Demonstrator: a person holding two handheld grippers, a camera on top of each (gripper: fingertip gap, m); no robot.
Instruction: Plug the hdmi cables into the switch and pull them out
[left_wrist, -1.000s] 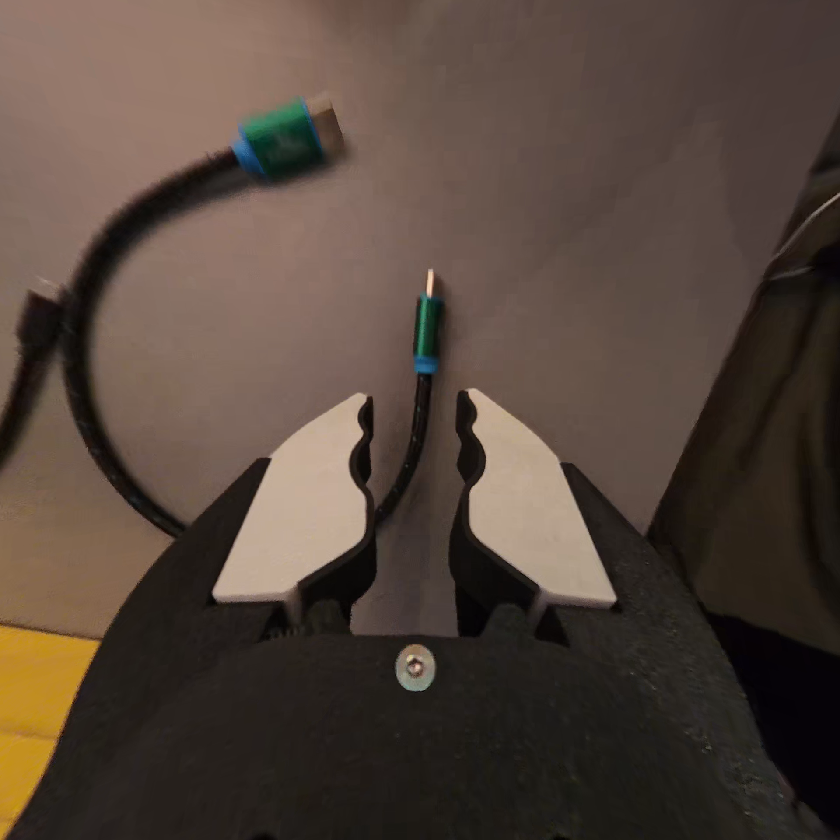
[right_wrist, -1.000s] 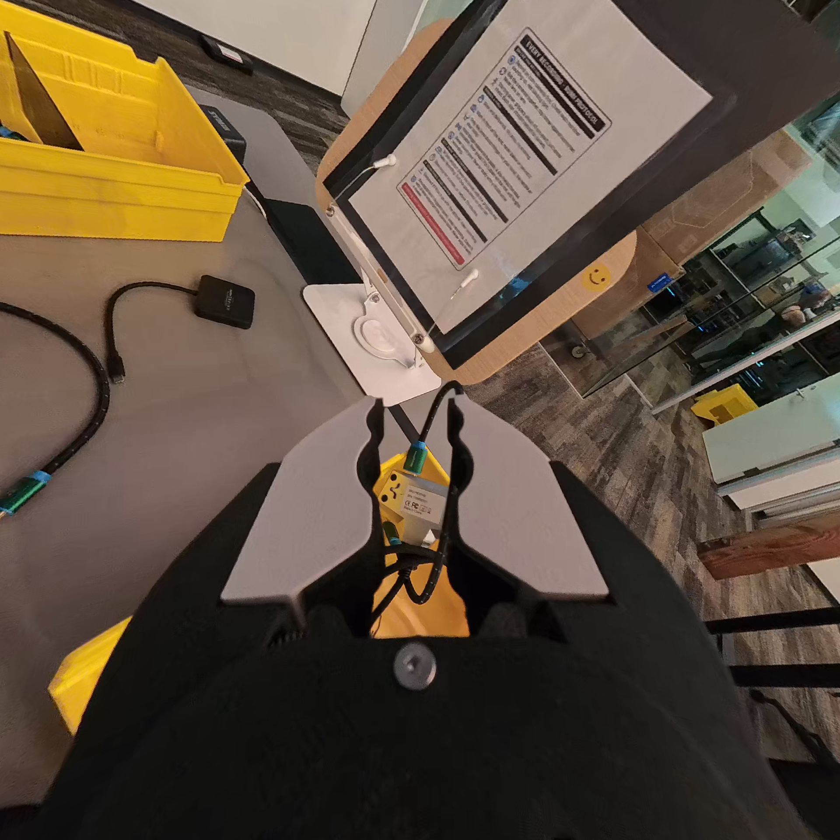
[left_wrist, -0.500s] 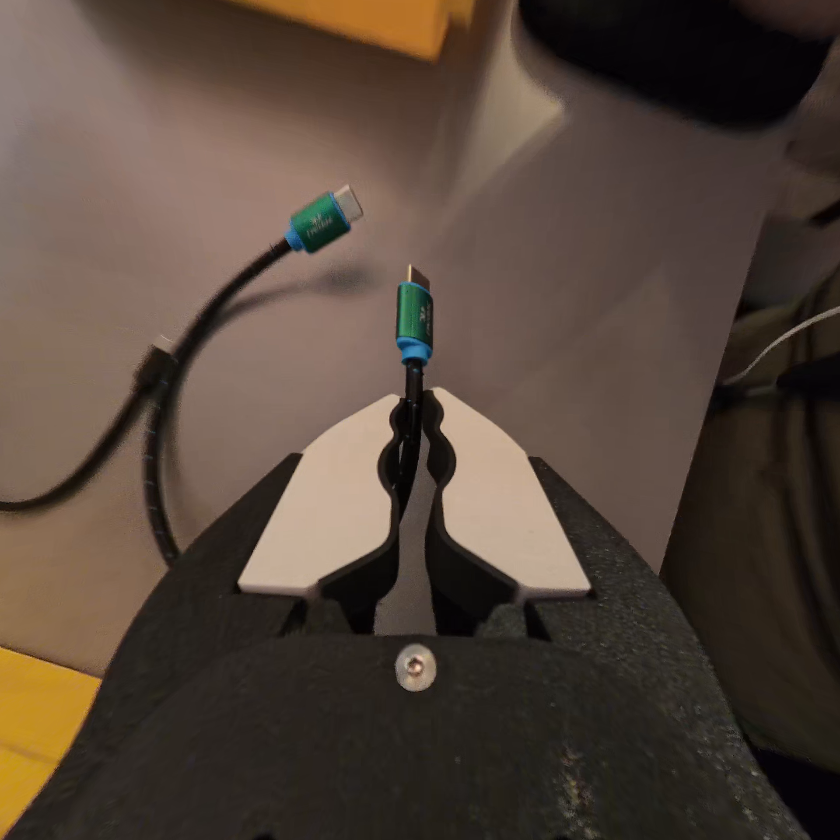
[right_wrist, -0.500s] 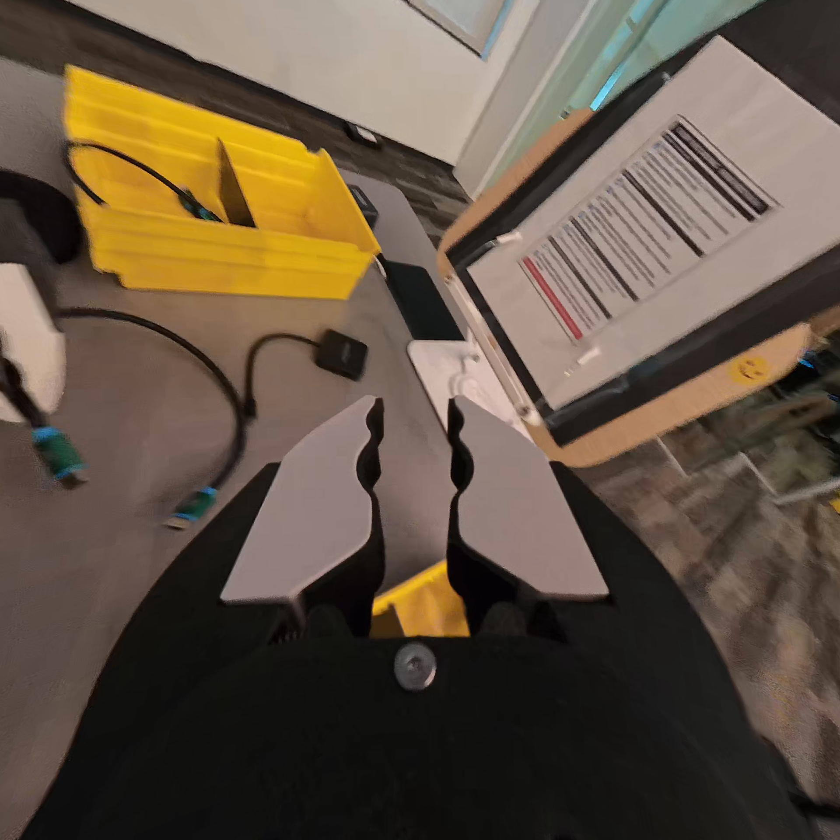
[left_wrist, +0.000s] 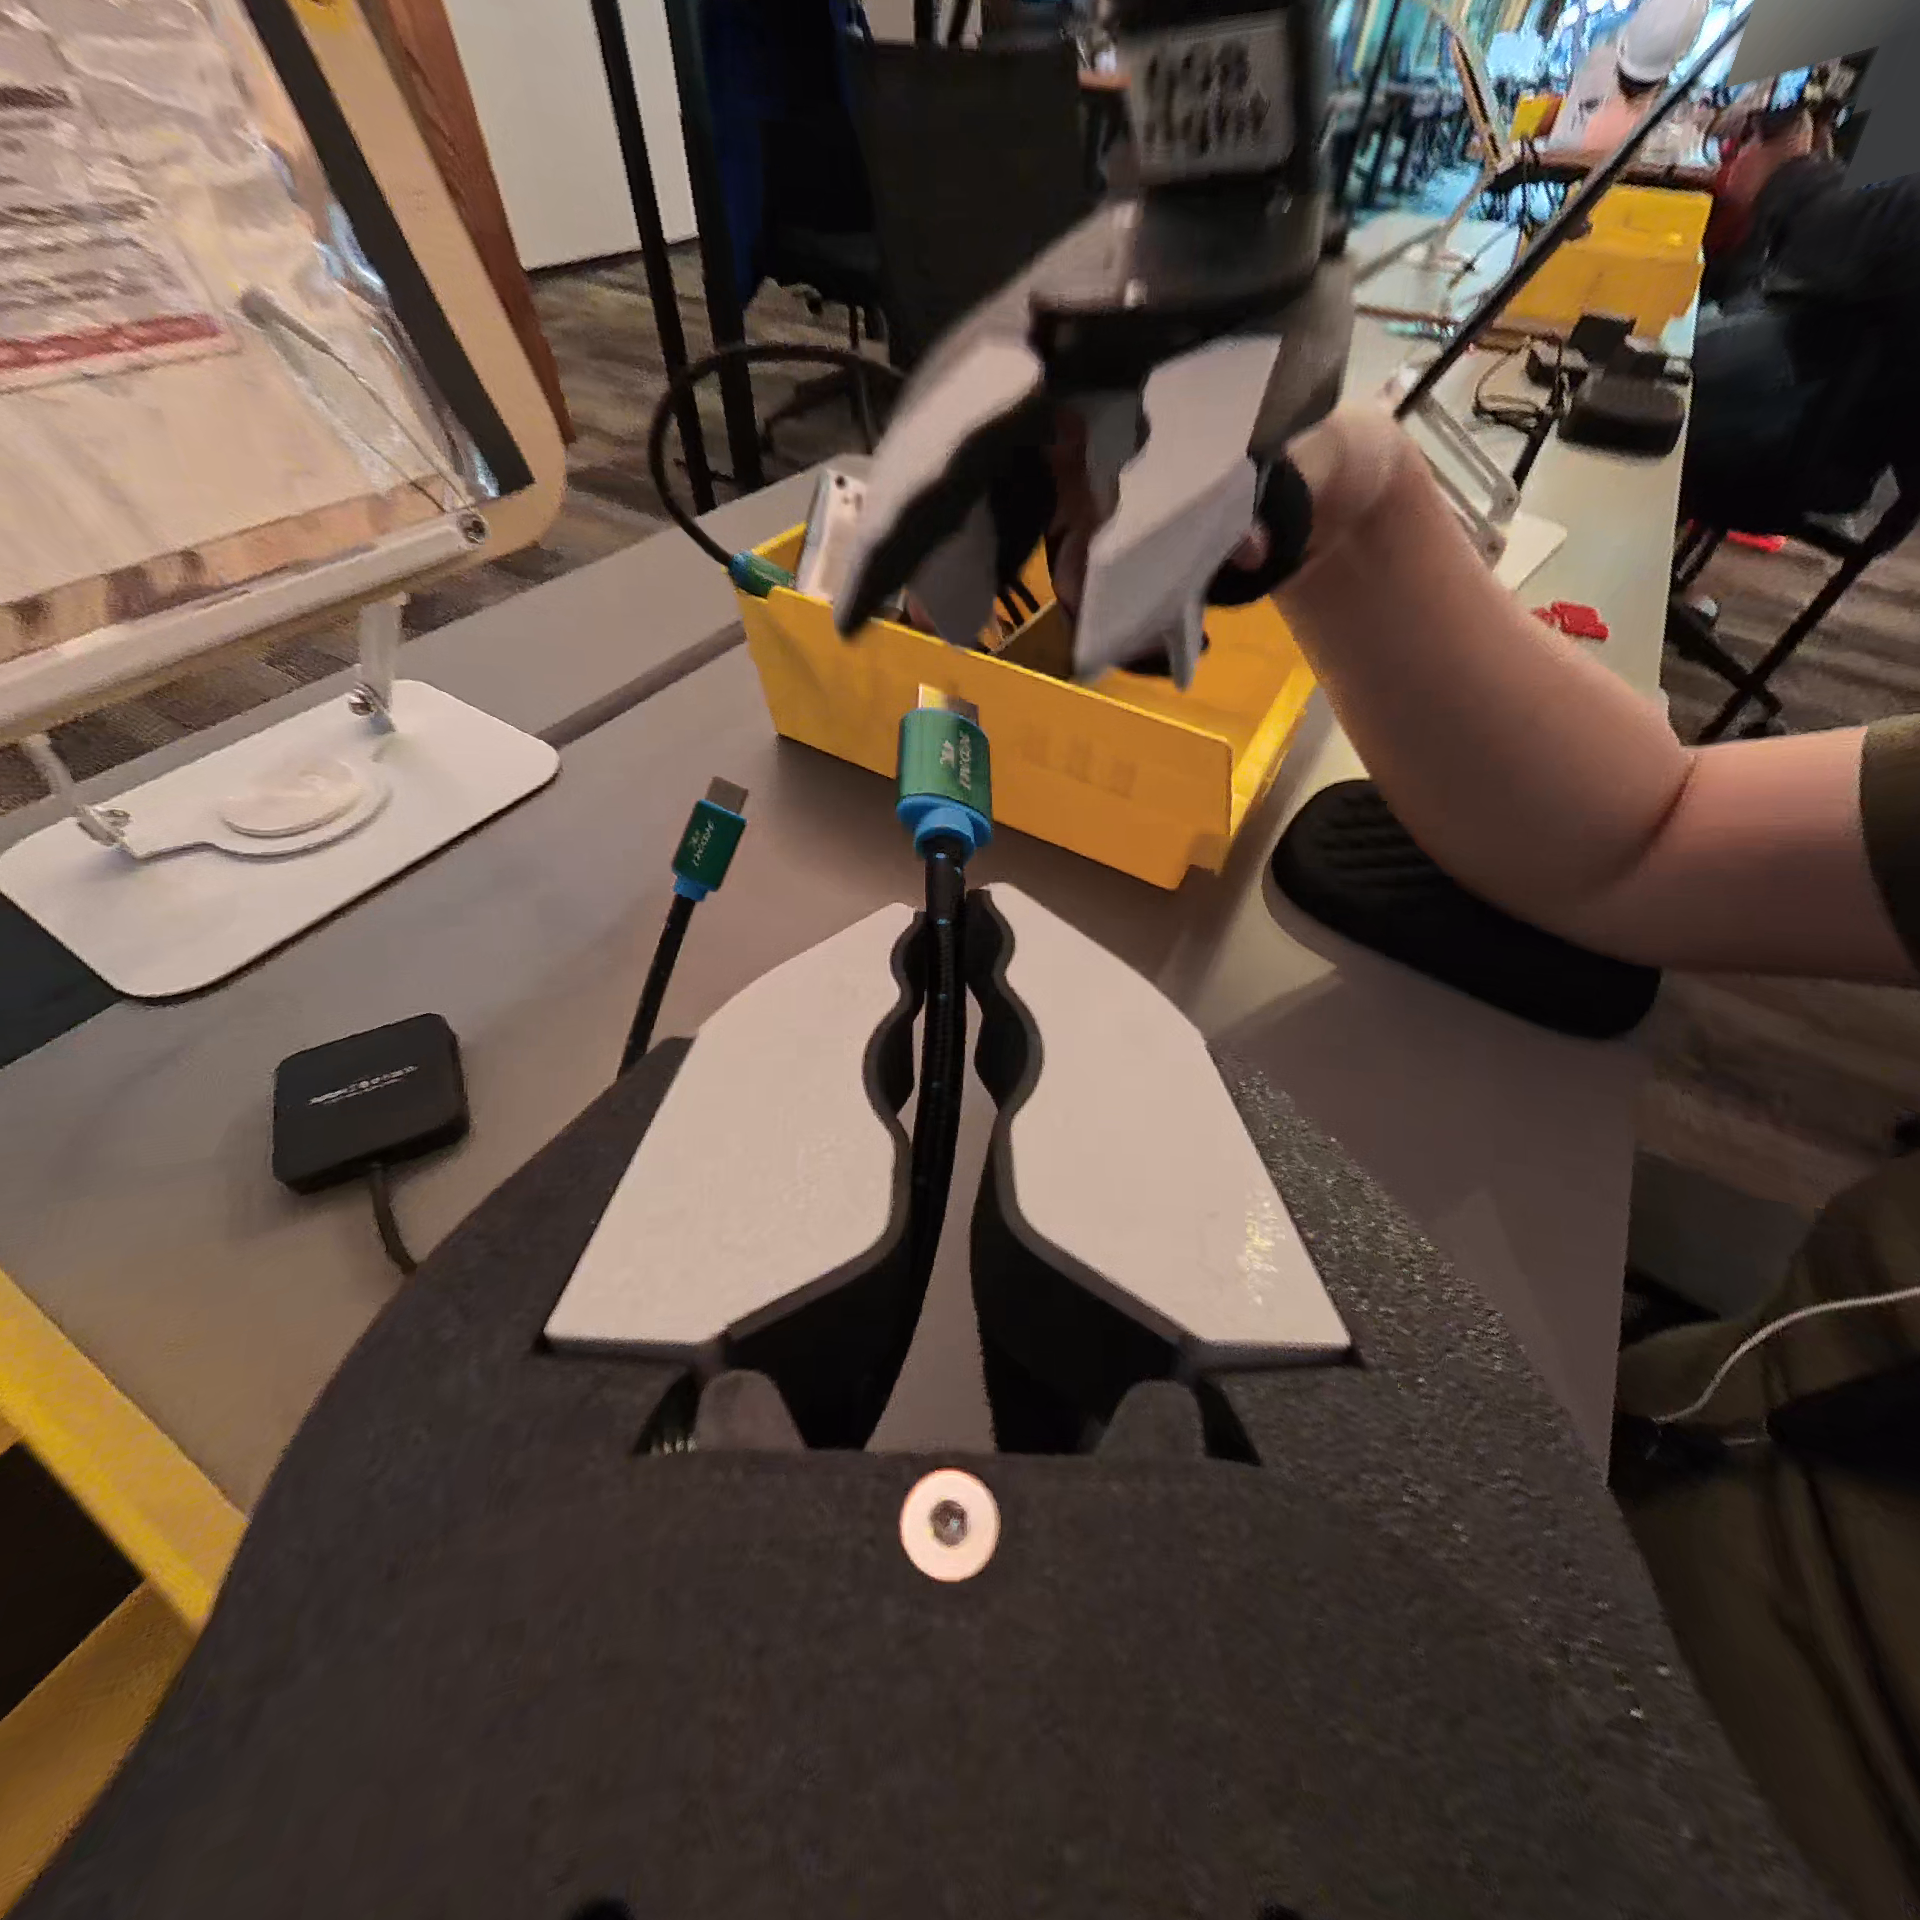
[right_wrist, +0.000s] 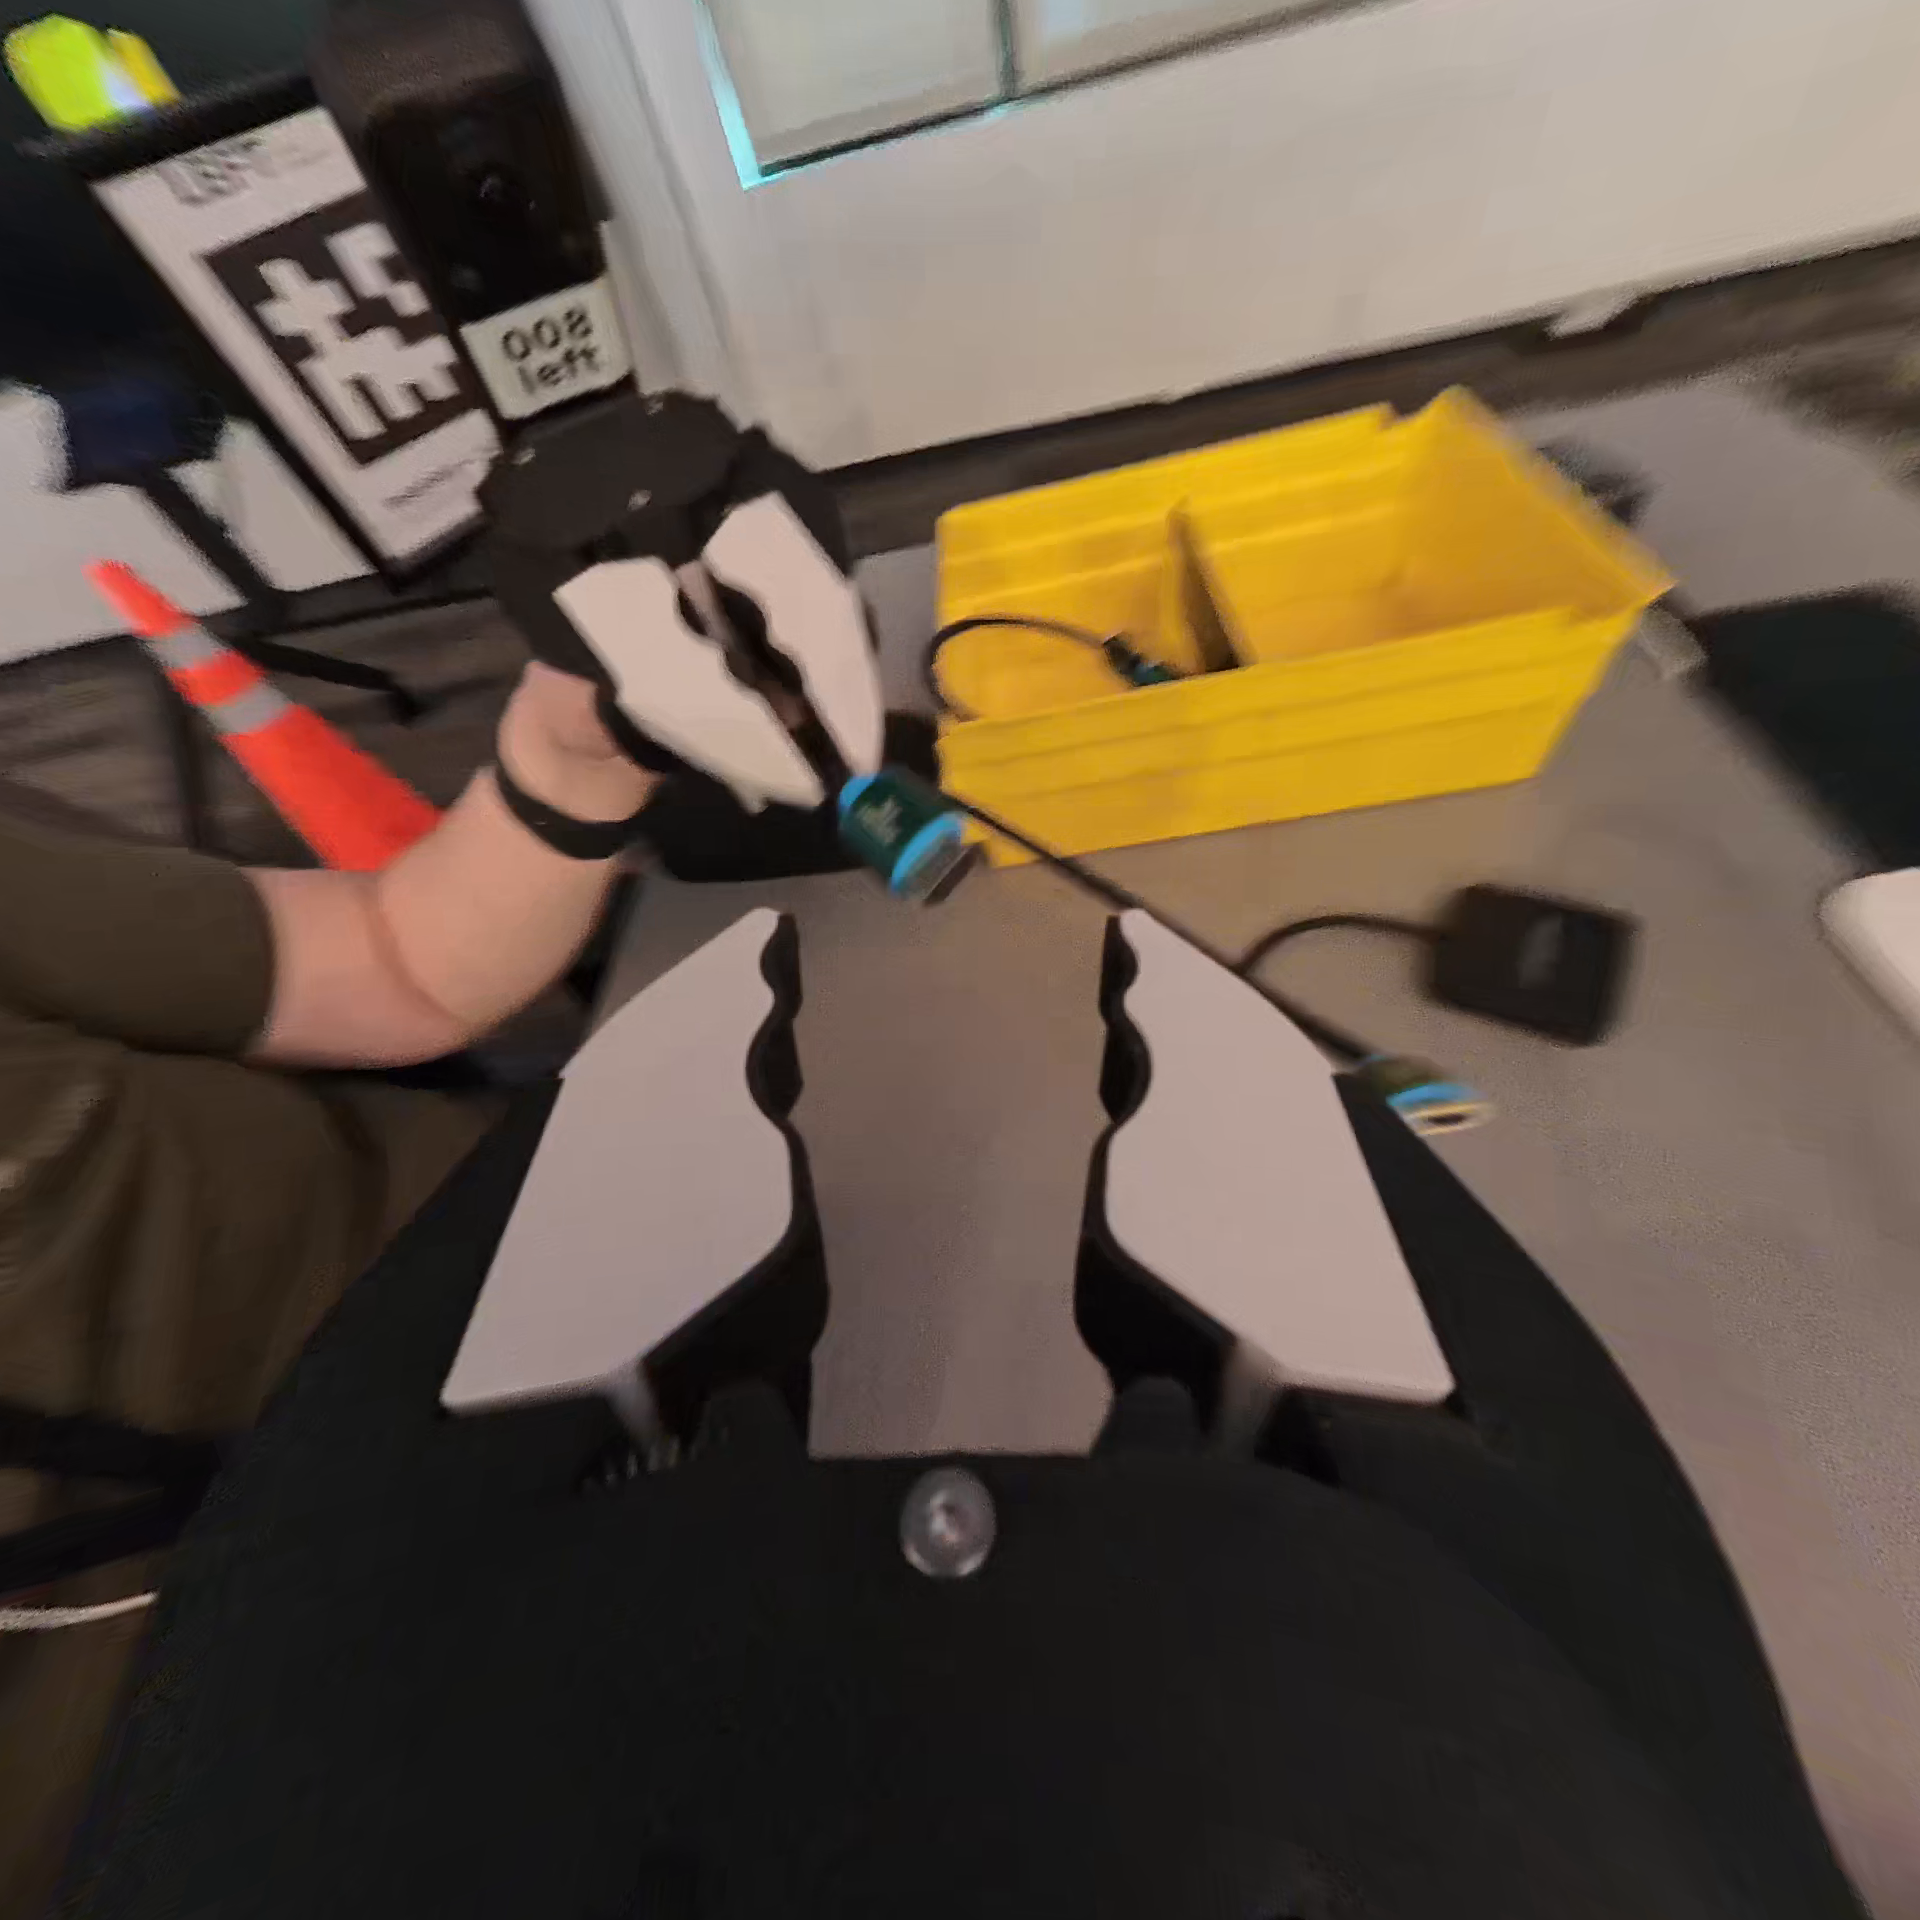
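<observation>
Left gripper (left_wrist: 945, 914) clamped on braided HDMI cable (left_wrist: 940, 1039), green plug (left_wrist: 943, 774) at twelve o'clock; right gripper (right_wrist: 945, 935) spread apart, empty.

A lab-like workspace — grey table (left_wrist: 520, 966), yellow bins (right_wrist: 1351, 707), orange cone (right_wrist: 281, 748), marker board (right_wrist: 343, 343).

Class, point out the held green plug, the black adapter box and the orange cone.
Held green plug (left_wrist: 942, 769), left wrist view, green sleeve.
Black adapter box (left_wrist: 366, 1099), left wrist view, top face.
Orange cone (right_wrist: 281, 743), right wrist view, lower orange body.
</observation>
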